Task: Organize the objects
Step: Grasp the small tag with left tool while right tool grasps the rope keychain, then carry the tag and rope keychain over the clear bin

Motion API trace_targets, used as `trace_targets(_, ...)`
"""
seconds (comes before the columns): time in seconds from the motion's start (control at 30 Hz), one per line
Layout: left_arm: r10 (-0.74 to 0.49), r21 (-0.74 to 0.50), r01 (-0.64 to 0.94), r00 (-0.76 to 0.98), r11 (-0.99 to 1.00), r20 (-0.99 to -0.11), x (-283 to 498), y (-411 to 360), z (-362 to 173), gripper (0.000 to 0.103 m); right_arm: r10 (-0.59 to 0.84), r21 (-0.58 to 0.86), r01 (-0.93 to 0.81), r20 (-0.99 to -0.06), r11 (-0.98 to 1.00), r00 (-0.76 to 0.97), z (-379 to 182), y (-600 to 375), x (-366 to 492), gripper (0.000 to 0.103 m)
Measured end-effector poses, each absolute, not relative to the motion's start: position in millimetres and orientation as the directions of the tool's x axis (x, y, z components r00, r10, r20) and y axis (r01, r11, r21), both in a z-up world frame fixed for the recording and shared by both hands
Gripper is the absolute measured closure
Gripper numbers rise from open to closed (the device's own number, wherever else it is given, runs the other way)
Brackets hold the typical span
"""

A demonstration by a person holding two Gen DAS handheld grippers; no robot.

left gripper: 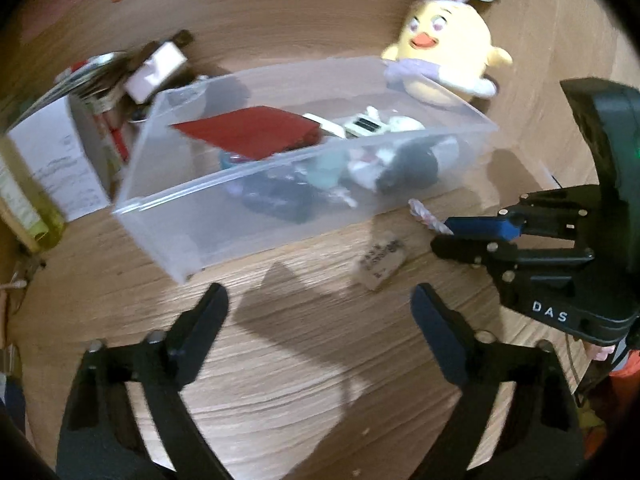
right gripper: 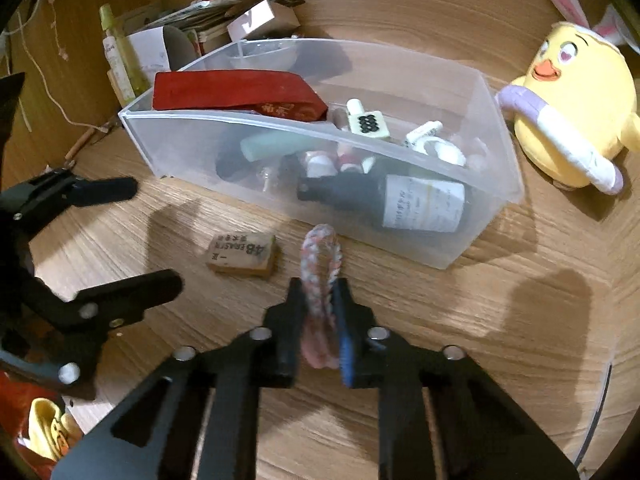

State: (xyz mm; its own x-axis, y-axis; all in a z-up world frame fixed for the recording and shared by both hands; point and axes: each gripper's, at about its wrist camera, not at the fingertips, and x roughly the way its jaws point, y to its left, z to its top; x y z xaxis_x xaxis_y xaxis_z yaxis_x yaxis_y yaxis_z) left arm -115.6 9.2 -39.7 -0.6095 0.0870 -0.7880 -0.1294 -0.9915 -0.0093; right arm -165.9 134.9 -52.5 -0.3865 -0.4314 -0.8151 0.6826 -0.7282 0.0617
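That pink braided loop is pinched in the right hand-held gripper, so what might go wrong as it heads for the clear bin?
The braided loop is floppy and held only at one end by the right hand-held gripper; it may snag on the clear bin's near wall or drape over the rim. The bin looks light, so a bump may slide it toward the plush chick. The eraser beside it could get knocked.

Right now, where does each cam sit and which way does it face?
Left wrist: on the left gripper, jaws open, facing the bin across the table; right gripper at right.
Right wrist: on the right gripper, jaws shut on a braided loop, facing the bin; left gripper at left.
Shared: bin, eraser, chick plush.
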Motion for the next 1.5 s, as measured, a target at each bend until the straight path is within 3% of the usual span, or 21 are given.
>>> trace_targets(0.17, 0.105, -0.013, -0.164, -0.569, -0.986, -0.815, -133, 24, -49, 0.026, -0.439, 0.076, 0.652, -0.797, -0.755, -0.416, -48, 155, -166, 0.094)
trace_targets(0.3, 0.129, -0.040, -0.171, -0.549, -0.984, -0.826, -145, 30, -56, 0.045, -0.446, 0.083, 0.632, -0.778, -0.770, -0.442, -41, 169, -163, 0.094)
trace_targets(0.4, 0.135, -0.040, -0.179, -0.558, -0.983, -0.819, -146, 33, -53, 0.070, -0.455, 0.091, 0.628, -0.769, -0.773, -0.449, -36, 176, -161, 0.094)
trace_targets(0.5, 0.148, -0.055, -0.180, -0.561, -0.982, -0.815, -142, 31, -52, 0.080, -0.459, 0.089, 0.624, -0.759, -0.776, -0.462, -31, 175, -161, 0.094)
trace_targets(0.83, 0.141, -0.082, -0.124, -0.612, -0.989, -0.778, -116, 14, -41, 0.080, -0.455, 0.073, 0.643, -0.767, -0.763, -0.453, -30, 172, -155, 0.092)
trace_targets(0.9, 0.133, -0.080, -0.112, -0.637, -0.990, -0.759, -110, 11, -33, 0.080, -0.448, 0.072, 0.644, -0.776, -0.762, -0.443, -34, 173, -157, 0.084)
trace_targets(0.97, 0.136, -0.087, -0.106, -0.662, -0.991, -0.738, -103, 7, -24, 0.080, -0.440, 0.067, 0.641, -0.781, -0.764, -0.443, -37, 174, -158, 0.068)
trace_targets(1.13, 0.138, -0.098, -0.097, -0.705, -0.990, -0.695, -94, 1, -7, 0.080, -0.419, 0.046, 0.645, -0.795, -0.763, -0.439, -45, 166, -164, 0.066)
trace_targets(1.2, 0.139, -0.103, -0.094, -0.720, -0.990, -0.680, -92, -1, 0, 0.080, -0.409, 0.039, 0.642, -0.800, -0.766, -0.439, -48, 162, -169, 0.067)
trace_targets(1.23, 0.140, -0.106, -0.092, -0.727, -0.990, -0.672, -92, -2, 3, 0.080, -0.405, 0.035, 0.638, -0.799, -0.769, -0.445, -49, 160, -171, 0.076)
trace_targets(1.27, 0.140, -0.109, -0.090, -0.732, -0.990, -0.666, -91, -4, 6, 0.080, -0.401, 0.034, 0.637, -0.803, -0.770, -0.441, -51, 159, -173, 0.092)
trace_targets(1.3, 0.139, -0.111, -0.087, -0.739, -0.990, -0.659, -92, -3, 9, 0.080, -0.401, 0.039, 0.639, -0.807, -0.769, -0.434, -52, 158, -175, 0.095)
trace_targets(1.5, 0.136, -0.117, -0.080, -0.773, -0.990, -0.619, -101, -5, 30, 0.080, -0.445, 0.059, 0.635, -0.762, -0.770, -0.470, -36, 166, -164, 0.096)
